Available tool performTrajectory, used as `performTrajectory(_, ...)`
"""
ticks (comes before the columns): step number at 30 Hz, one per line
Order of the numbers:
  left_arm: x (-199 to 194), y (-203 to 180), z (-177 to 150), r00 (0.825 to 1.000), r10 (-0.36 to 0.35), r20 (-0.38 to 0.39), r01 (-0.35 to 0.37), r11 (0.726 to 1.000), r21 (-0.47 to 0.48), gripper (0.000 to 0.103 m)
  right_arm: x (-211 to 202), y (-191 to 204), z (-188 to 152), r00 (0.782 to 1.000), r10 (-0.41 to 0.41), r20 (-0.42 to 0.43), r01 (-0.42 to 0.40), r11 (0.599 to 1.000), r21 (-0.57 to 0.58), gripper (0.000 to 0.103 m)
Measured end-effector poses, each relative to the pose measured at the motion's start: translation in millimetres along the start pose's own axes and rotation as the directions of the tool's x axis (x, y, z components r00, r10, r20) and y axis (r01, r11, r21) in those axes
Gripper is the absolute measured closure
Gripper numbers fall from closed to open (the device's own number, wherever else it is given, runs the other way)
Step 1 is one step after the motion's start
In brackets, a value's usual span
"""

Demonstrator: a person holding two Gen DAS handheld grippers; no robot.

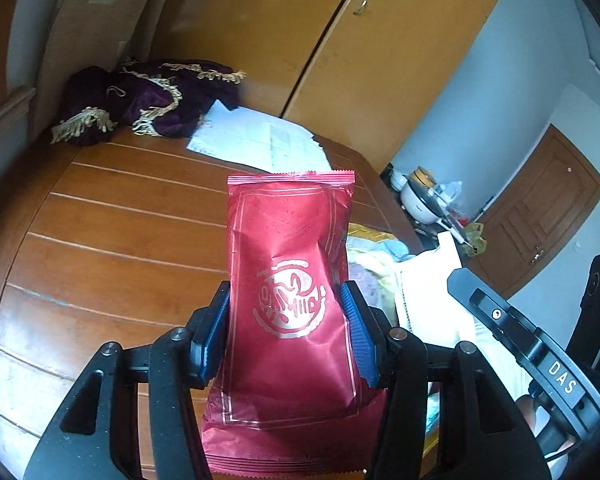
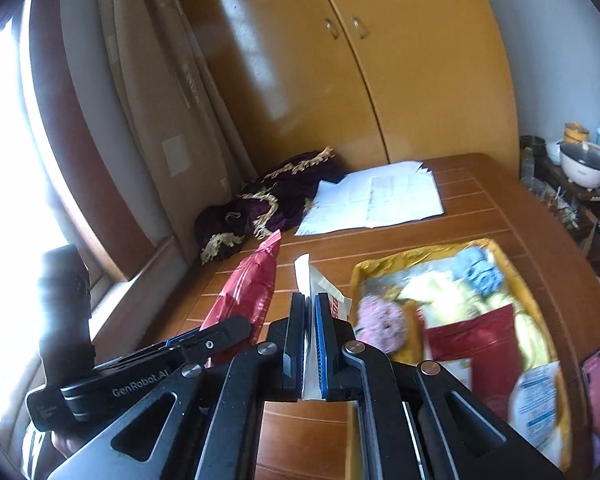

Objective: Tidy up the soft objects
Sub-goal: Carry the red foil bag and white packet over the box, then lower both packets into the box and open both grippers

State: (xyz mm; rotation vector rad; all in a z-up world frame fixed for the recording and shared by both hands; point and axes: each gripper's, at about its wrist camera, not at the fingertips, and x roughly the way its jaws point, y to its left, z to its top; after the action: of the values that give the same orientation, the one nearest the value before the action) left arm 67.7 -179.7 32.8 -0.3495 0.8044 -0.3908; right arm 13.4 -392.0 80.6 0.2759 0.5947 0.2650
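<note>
The left tongs (image 1: 286,320) are clamped on a red foil packet (image 1: 290,280), squeezing its sides and holding it upright above the wooden bench (image 1: 112,220). The right tongs (image 2: 310,336) are pressed nearly together on a thin white packet (image 2: 306,280), gripped edge-on. Both packets hang over the near half of the bench, the red one left of the white.

The step in hand looks like carrying: two soft packets lifted at once, probably bound for the yellow bag (image 2: 460,312) lying open at the near right, which already holds a pink plush thing, another red packet and some pale wrappers. The next move would call for bringing each packet over the bag's mouth and easing the tongs apart without dragging the foil.

The white packet's face is turned away, so its print is unreadable. The bag's contents are blurred, and its near edge is cut off by the tongs.
</note>
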Motion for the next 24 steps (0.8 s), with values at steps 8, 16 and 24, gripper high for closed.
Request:
performTrajectory(8,50,-49,28,0.995,-0.079,-0.057,0.082,0.996,0.045,0.051,-3,-54,22,0.989,-0.15,0.009,0.15,0.988,0.021,0.098)
performTrajectory(16,97,-72,31,0.991,-0.067,-0.12,0.072,0.997,0.041,0.051,35,-87,7,0.97,-0.232,-0.073,0.236,0.971,0.041,0.097)
performTrajectory(24,135,-81,22,0.972,-0.052,-0.228,0.058,0.998,0.021,0.05,38,-92,-11,0.988,-0.139,-0.072,0.144,0.987,0.076,0.09)
